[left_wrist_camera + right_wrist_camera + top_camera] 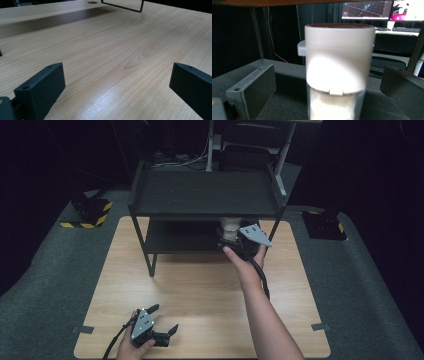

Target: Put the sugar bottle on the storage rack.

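A white lidded jar (pixel 338 72) with pale powder inside stands upright on the lower shelf (pixel 170 240) of a black two-tier rack (pixel 205 192); from above its top (pixel 229 226) peeks out under the upper shelf. My right gripper (pixel 235 240) reaches under that shelf, and in its own view the jaws stand open on either side of the jar without touching it (pixel 329 92). My left gripper (pixel 165 320) rests low at the front left of the wooden table (pixel 200 290), jaws open over bare wood (pixel 117 82).
The rack's legs (pixel 150 260) stand on the back half of the table. Yellow-and-black striped bases (pixel 90 212) sit on the grey floor at left and right. Monitors (pixel 367 10) glow behind the rack. The rack's upper shelf hangs just above the jar.
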Available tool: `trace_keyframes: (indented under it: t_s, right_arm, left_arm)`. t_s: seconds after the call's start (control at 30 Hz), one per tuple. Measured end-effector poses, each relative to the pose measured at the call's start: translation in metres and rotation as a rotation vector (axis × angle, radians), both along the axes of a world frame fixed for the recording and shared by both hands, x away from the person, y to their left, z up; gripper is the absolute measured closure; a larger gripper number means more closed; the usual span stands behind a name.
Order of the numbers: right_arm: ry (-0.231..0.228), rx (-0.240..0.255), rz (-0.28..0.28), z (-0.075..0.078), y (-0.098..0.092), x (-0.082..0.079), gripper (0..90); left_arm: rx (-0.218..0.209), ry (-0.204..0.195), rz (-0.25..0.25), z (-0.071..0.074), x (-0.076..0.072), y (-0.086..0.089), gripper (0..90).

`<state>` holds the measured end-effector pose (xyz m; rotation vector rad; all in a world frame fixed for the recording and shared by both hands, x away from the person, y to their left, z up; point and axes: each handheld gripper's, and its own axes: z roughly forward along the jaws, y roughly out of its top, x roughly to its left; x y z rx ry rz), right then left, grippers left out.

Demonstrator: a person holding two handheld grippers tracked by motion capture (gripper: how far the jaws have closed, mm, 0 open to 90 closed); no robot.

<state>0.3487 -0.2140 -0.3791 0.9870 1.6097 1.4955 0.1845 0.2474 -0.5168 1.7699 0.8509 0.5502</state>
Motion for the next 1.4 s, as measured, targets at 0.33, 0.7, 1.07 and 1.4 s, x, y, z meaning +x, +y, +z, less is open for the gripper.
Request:
trace_keyframes:
  t_s: [0.33,0.7,1.07,1.4]
  right_arm:
    - [-0.028,0.011,0.036,-0.013,-0.023,-0.031,0.0]
    - [-0.050,0.021,0.085,-0.036,-0.050,-0.070,0.0]
    - [-0.046,-0.023,0.072,-0.072,-0.077,-0.116,0.0]
    - [0.002,-0.054,0.051,-0.104,-0.104,-0.143,0.0]
  left_arm:
    - [0.001,0.003,0.005,0.000,0.000,-0.001,0.4]
    - [0.003,0.000,0.008,0.000,-0.001,-0.002,0.4]
    - [0.005,-0.003,0.013,0.000,-0.002,-0.002,0.4]
    - [0.010,-0.010,0.024,0.000,-0.003,-0.004,0.4]
